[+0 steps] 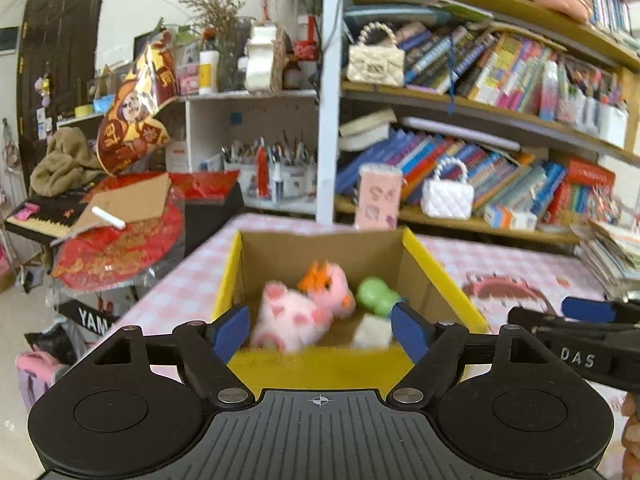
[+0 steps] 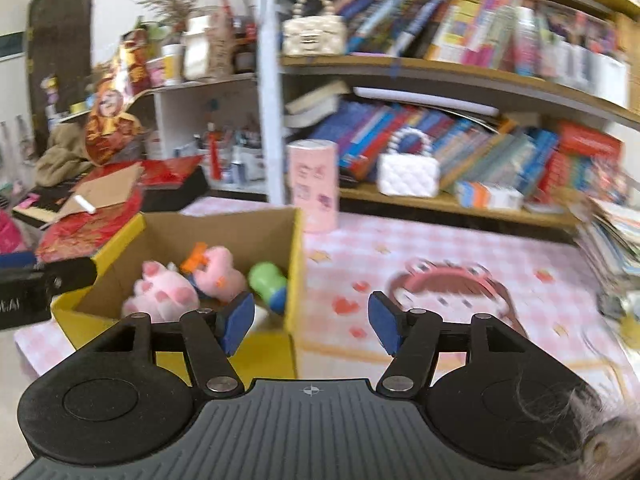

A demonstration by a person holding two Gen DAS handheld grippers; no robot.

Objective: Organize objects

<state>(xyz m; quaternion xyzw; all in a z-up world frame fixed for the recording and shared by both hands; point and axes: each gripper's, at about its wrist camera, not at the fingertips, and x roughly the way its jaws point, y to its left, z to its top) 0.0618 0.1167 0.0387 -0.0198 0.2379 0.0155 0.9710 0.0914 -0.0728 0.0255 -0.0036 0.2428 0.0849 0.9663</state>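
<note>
Two pink plush toys (image 1: 292, 320) in box (image 1: 440, 272), green toy (image 1: 376, 296) lying sideways

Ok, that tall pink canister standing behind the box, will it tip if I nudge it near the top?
Probably yes. The pink canister stands upright and tall on a narrow base on the checked tablecloth, so a high push would likely topple it. Being round, it may then roll. Its smooth printed side looks somewhat slippery; grip it low.

bare tablecloth (image 2: 460, 248) right of box (image 2: 294, 264)
</note>
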